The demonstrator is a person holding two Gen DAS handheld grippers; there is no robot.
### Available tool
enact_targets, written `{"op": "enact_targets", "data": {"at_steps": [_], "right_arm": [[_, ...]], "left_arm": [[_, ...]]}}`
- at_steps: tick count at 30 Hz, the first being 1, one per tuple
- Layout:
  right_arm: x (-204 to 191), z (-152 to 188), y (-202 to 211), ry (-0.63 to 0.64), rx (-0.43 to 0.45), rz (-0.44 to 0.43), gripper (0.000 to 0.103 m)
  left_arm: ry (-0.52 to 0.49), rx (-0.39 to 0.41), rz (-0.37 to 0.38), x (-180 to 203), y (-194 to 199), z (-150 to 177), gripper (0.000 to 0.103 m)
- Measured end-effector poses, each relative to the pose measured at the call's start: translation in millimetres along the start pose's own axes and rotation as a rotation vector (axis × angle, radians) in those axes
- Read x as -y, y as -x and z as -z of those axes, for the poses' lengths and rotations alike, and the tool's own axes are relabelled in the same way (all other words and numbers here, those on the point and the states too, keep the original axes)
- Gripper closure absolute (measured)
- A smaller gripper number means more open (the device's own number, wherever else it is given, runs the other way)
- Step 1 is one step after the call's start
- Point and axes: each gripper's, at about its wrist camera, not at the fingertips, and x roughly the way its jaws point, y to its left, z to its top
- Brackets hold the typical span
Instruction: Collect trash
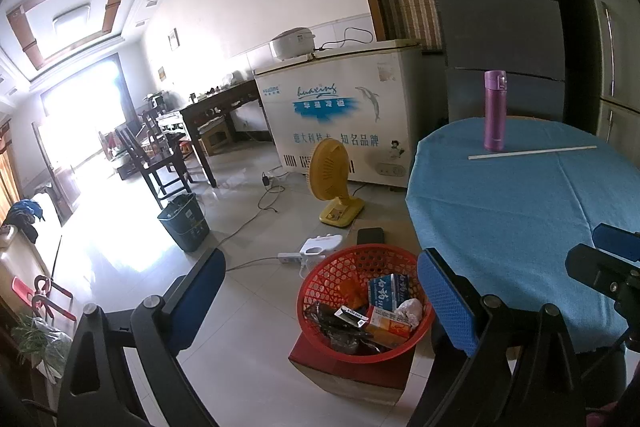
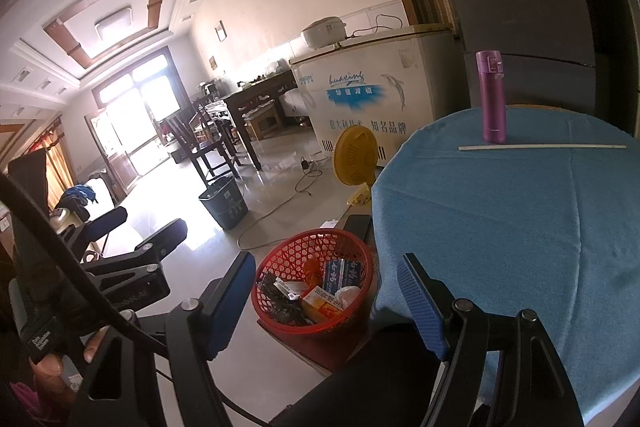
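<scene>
Room: tiled floor, a white chest freezer (image 1: pixel 340 115) by the wall, a yellow fan (image 1: pixel 332 179) in front of it.
Bench: round bench (image 1: pixel 520 211) under a blue cloth, carrying a purple bottle (image 1: pixel 495 111) and a white straw (image 1: pixel 532 152) just beside it.
Trash: boxes and wrappers lie in the red basket (image 1: pixel 360 307) on a box beside the bench.
Left gripper (image 1: pixel 320 303): released, holding nothing, above the basket.
Right gripper (image 2: pixel 328 299): released, holding nothing.
</scene>
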Motion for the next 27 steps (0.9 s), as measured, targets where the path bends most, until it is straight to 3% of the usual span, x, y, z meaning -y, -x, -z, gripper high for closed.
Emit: {"op": "enact_targets", "data": {"at_steps": [27], "right_arm": [[0.5, 1.2, -0.6, -0.002, -0.003, 0.000, 0.026]], "left_arm": [[-0.006, -0.007, 0.004, -3.0, -3.3, 0.8, 0.006]]}}
